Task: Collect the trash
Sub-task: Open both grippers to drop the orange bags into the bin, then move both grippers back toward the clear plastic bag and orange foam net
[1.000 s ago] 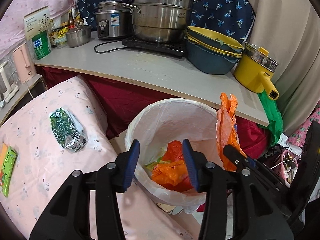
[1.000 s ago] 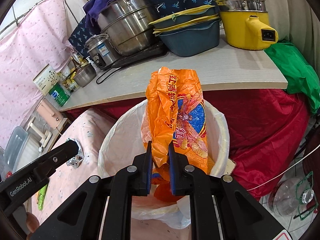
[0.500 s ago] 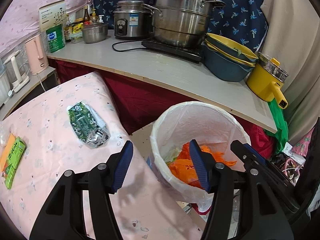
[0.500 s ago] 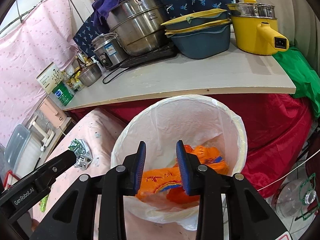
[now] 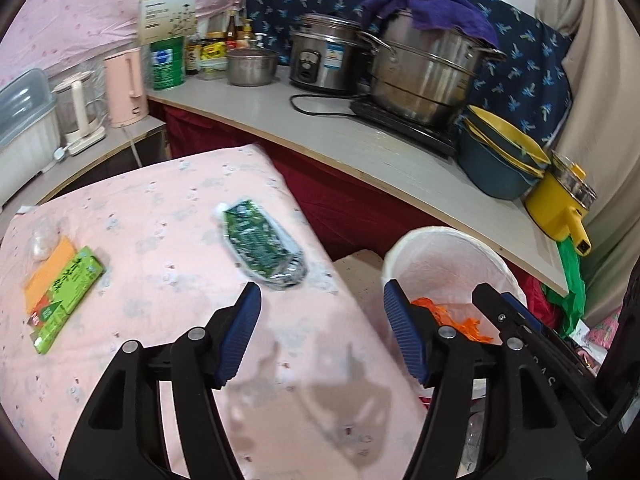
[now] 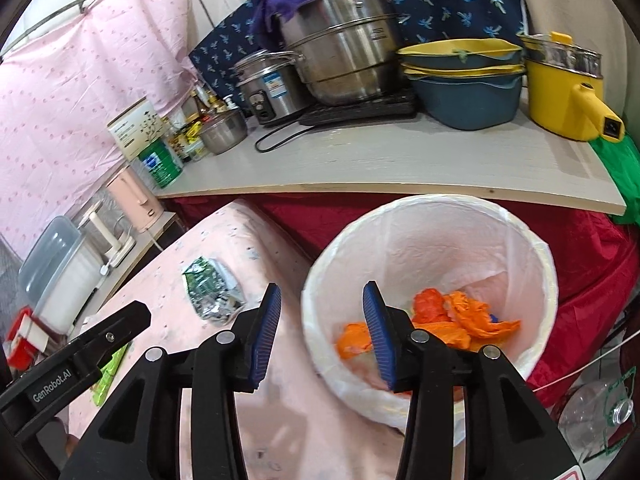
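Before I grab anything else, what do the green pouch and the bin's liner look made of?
Green pouch: looks like foil-laminated plastic film; its crumpled end is shiny silver and holds sharp creases. Bin liner: looks like thin, translucent white plastic film, matte and wrinkled, folded over the rim. Neither is certain from looks alone.

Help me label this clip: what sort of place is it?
Probably a small home kitchen corner: a steel stockpot and rice cooker crowd the counter, with a lined trash bin below.

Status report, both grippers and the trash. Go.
Left gripper and right gripper both open, empty, jaws just opened wider. Orange bag in lined bin. Green foil wrapper on pink cloth, unobstructed.
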Motion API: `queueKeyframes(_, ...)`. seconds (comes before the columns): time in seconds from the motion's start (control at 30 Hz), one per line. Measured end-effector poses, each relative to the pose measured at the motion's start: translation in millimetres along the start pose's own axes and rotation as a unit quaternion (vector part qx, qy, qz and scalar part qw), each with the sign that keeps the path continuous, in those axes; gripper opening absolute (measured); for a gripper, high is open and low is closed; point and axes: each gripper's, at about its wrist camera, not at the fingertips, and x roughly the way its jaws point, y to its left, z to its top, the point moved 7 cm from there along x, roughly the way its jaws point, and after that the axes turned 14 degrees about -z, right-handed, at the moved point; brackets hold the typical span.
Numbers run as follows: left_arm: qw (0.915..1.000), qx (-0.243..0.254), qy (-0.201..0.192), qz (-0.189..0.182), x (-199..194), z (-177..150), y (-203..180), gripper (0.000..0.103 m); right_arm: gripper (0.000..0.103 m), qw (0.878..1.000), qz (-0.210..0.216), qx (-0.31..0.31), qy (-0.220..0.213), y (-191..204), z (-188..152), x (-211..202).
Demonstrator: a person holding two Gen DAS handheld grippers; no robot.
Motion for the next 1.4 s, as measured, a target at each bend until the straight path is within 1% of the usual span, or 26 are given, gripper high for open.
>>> queueKeyframes(0.4,0.9972,-0.056,-0.032,0.038,-50,-1,78,0.061,0.043,0.997,0.042,-0.065,0.003,88,-16,-14)
queueKeyframes(0.7,0.9918,-0.095,-0.052,0.069,-90,-10,145,0.061,0.043,0.991,0.069,-0.117,0.011,154,-40,-22)
queueKeyframes(0.87,0.9883,-0.110,-0.058,0.088,-110,-15,180,0.061,0.043,0.985,0.087,-0.146,0.017,195,-57,-26)
queueKeyframes(1.07,0.9820,-0.134,-0.067,0.115,-132,-20,227,0.061,0.043,0.977,0.109,-0.183,0.028,245,-82,-27)
queueKeyframes(1.2,0.9777,-0.138,-0.070,0.142,-144,-20,259,0.061,0.043,0.970,0.123,-0.205,0.036,278,-95,-22)
queueKeyframes(1.3,0.9757,-0.141,-0.067,0.154,-149,-19,282,0.061,0.043,0.966,0.136,-0.217,0.047,304,-105,-16)
queueKeyframes(1.33,0.9750,-0.143,-0.065,0.157,-150,-19,291,0.062,0.043,0.964,0.139,-0.221,0.050,311,-108,-15)
queueKeyframes(1.37,0.9745,-0.145,-0.064,0.159,-151,-18,299,0.067,0.043,0.962,0.142,-0.227,0.052,322,-111,-13)
queueKeyframes(1.4,0.9742,-0.146,-0.063,0.160,-151,-17,307,0.070,0.043,0.960,0.144,-0.233,0.052,330,-113,-10)
